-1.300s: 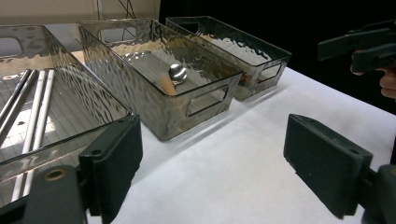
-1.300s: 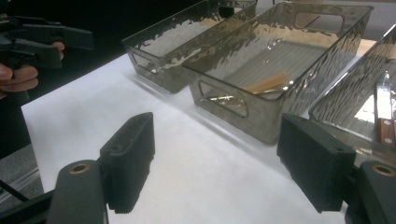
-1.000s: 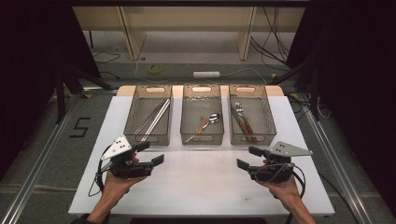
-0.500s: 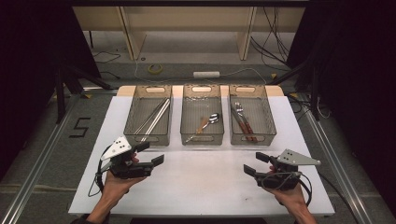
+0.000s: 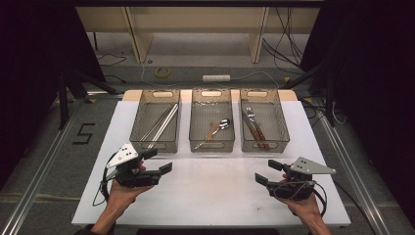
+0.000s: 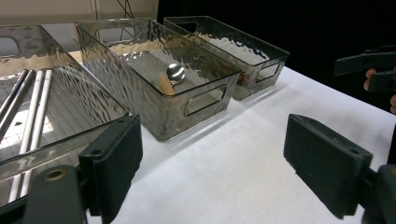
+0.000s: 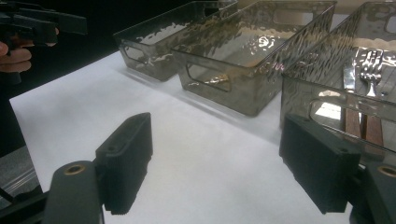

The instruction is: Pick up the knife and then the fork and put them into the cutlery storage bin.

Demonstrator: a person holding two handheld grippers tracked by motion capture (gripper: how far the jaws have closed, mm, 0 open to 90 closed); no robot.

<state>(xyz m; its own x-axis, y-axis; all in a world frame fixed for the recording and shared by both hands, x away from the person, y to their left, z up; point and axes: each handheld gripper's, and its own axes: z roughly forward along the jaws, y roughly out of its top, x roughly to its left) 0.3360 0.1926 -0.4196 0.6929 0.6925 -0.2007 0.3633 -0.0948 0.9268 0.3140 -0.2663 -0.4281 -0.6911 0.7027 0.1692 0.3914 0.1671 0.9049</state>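
1. White rectangular table top: it carries three bins in a row along the far side; the near half is bare.
2. Three smoked, clear, ripple-walled plastic bins with handle cut-outs: left bin, middle bin, right bin. They stand just beside one another. Judgement: rigid, light and smooth-walled; take hold at a rim or handle slot.
3. Left gripper and right gripper: each is held above the near table, jaws spread wide and holding nothing, well apart from each other and short of the bins.
4. Long silver metal rods, possibly chopsticks, lie lengthwise in the left bin. Judgement: stiff, slick, prone to roll; pinch mid-length.
5. Fork and knife with reddish-brown handles lie in the right bin. Judgement: stiff, moderately heavy; grip at the handles, where the surface is less slippery.
6. Shiny metal spoon lies in the middle bin beside a small tan wooden utensil. Judgement: light; grasp across the handle, not the polished bowl.
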